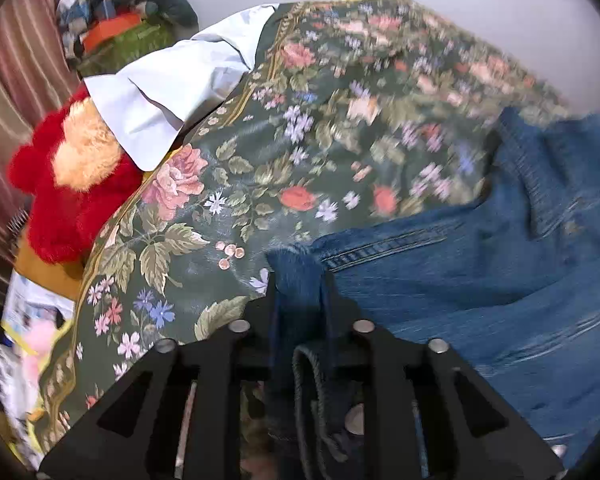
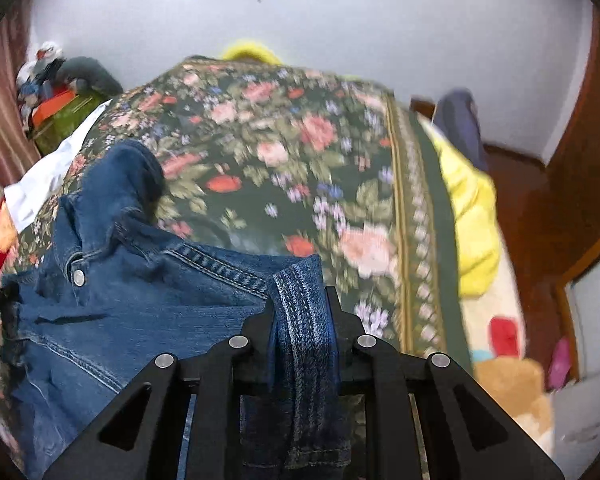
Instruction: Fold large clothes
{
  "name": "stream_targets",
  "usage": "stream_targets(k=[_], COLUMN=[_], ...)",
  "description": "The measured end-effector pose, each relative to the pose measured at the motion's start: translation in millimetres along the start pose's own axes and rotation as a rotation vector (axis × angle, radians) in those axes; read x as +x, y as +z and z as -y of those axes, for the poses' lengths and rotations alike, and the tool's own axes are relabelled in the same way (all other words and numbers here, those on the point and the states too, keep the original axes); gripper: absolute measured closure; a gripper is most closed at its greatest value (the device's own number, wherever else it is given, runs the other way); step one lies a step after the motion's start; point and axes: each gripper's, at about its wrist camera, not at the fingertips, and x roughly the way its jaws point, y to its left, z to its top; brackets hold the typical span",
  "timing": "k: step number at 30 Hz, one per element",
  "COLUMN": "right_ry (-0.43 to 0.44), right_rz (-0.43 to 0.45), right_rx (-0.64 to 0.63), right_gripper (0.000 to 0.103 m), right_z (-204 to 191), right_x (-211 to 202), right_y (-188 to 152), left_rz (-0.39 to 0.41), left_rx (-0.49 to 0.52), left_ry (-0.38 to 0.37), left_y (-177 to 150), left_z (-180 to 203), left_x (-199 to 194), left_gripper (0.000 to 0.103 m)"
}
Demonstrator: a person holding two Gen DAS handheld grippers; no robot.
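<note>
We pinch the denim jacket (image 1: 480, 264) at both ends: left gripper (image 1: 302, 280) and right gripper (image 2: 302, 292) each have jaws clamped on hem, cloth stretched between them across the bed (image 2: 260, 148), sleeve toward eleven o'clock.

We see a blue denim jacket (image 2: 112, 292) with pale stitching on a dark green bedspread (image 1: 228, 184) patterned with pink and red flowers. A red and cream plush toy (image 1: 72, 184) lies beside a white cloth (image 1: 168, 88), and both tools are black.
</note>
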Motion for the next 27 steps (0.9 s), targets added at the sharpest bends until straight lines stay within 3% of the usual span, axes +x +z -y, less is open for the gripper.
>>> stream_targets(k=[5, 11, 16, 19, 24, 27], right_ry=[0.064, 0.02, -0.064, -0.15, -0.235, -0.199], right_rz=[-0.073, -0.102, -0.069, -0.04, -0.028, -0.023], right_rx=[0.036, -0.05, -0.111, -0.13, -0.099, -0.061], right_gripper=[0.084, 0.084, 0.084, 0.084, 0.084, 0.084], right_z=[14.7, 3.8, -9.5, -14.6, -9.5, -3.9], right_x=[12.9, -2.7, -31.2, -48.1, -66.0, -82.1], right_y=[-8.3, -14.8, -20.7, -24.1, -26.9, -29.9], left_rz=[0.009, 0.012, 0.076, 0.116, 0.162, 0.189], left_rx=[0.041, 0.052, 0.101, 0.125, 0.149, 0.158], left_ry=[0.06, 0.056, 0.072, 0.057, 0.003, -0.027], left_y=[-7.1, -13.4, -23.5, -34.4, -55.4, -71.3], left_z=[5.4, 2.1, 3.1, 4.9, 9.6, 12.5], left_x=[2.2, -28.4, -76.8, -108.9, -154.9, -178.0], left_gripper=[0.074, 0.067, 0.033, 0.023, 0.02, 0.02])
